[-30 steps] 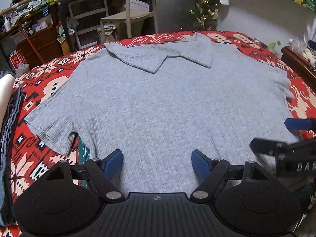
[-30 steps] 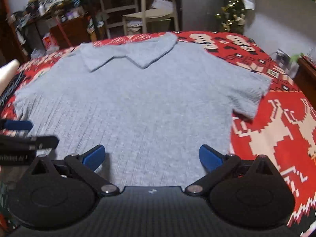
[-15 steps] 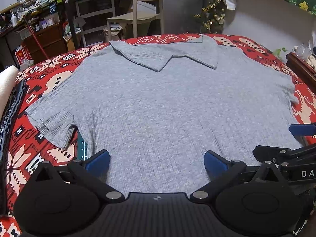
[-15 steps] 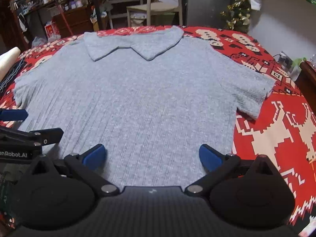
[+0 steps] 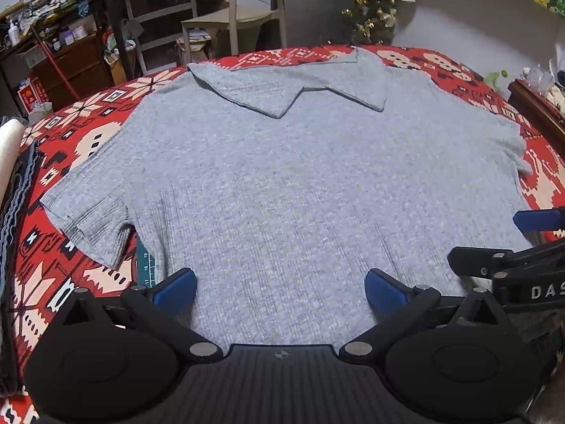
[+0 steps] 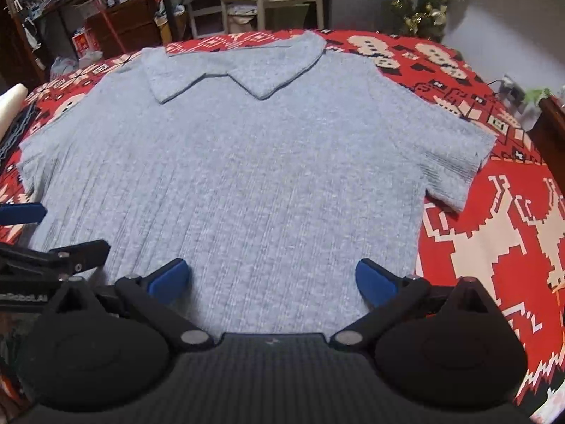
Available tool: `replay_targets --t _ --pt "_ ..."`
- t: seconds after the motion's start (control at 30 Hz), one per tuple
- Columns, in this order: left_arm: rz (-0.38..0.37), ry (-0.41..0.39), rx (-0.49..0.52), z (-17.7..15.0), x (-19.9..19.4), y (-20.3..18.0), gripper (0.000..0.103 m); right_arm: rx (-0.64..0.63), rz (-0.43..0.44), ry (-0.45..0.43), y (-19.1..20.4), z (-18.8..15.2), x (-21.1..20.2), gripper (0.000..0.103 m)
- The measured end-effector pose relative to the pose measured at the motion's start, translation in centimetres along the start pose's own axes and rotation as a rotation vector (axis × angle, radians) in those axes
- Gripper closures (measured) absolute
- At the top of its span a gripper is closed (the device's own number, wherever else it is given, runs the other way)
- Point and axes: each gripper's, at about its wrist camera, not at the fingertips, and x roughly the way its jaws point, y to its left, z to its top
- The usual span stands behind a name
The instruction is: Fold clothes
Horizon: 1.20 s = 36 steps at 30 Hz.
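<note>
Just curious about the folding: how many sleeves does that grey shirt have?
2: the left sleeve lies over the red cloth, the right sleeve opposite; both spread flat.

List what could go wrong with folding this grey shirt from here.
1. Both the left gripper and the right gripper are open over the hem of the grey shirt; a pinch may catch only the top layer.
2. The left sleeve has a curled edge, and could fold in crooked.
3. The red patterned cloth underneath might get pinched too.

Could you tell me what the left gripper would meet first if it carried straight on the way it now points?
Probably the grey ribbed knit collared shirt: the open left gripper points across its flat body toward the collar, though its height above the fabric is unclear.
</note>
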Motion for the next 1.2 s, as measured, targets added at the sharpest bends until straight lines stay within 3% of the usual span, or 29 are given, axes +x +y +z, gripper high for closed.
replay_targets --t 0.27,0.33,0.4,0.47,0.57,0.63,0.73,0.8,0.93,1.2 --pt "0.012 -0.007 -0.025 0.0 -0.2 0.1 0.003 0.036 0.012 0.007 -0.5 0.3 0.0 0.001" --pt "0.024 -0.002 -0.032 0.2 -0.5 0.1 0.013 0.046 0.019 -0.004 -0.8 0.4 -0.5 0.014" --pt "0.016 0.01 -0.049 0.6 -1.0 0.6 0.033 0.078 0.045 -0.014 -1.5 0.6 -1.5 0.026" --pt "-0.016 0.026 -0.091 0.9 -1.7 1.6 0.042 0.122 0.079 -0.021 -2.4 0.8 -2.5 0.034" --pt "-0.093 0.019 -0.168 0.9 -3.3 3.4 0.042 0.203 0.142 -0.036 -4.1 0.9 -4.5 0.046" --pt "-0.11 0.018 -0.198 0.8 -4.3 4.5 0.043 0.243 0.184 -0.037 -5.1 0.9 -5.6 0.059" --pt "-0.141 0.042 -0.243 0.2 -5.1 6.1 0.056 0.299 0.209 -0.015 -6.6 0.9 -6.8 0.071" --pt "-0.157 0.065 -0.287 -0.4 -5.4 7.3 0.063 0.32 0.195 -0.001 -7.4 0.7 -7.4 0.075" --pt "-0.181 0.098 -0.366 -2.0 -6.0 9.3 0.065 0.384 0.17 0.038 -9.2 -0.4 -8.3 0.078" --pt "-0.248 0.162 -0.483 -4.3 -6.3 11.6 0.066 0.467 0.145 0.209 -10.6 -3.5 -6.9 0.085"
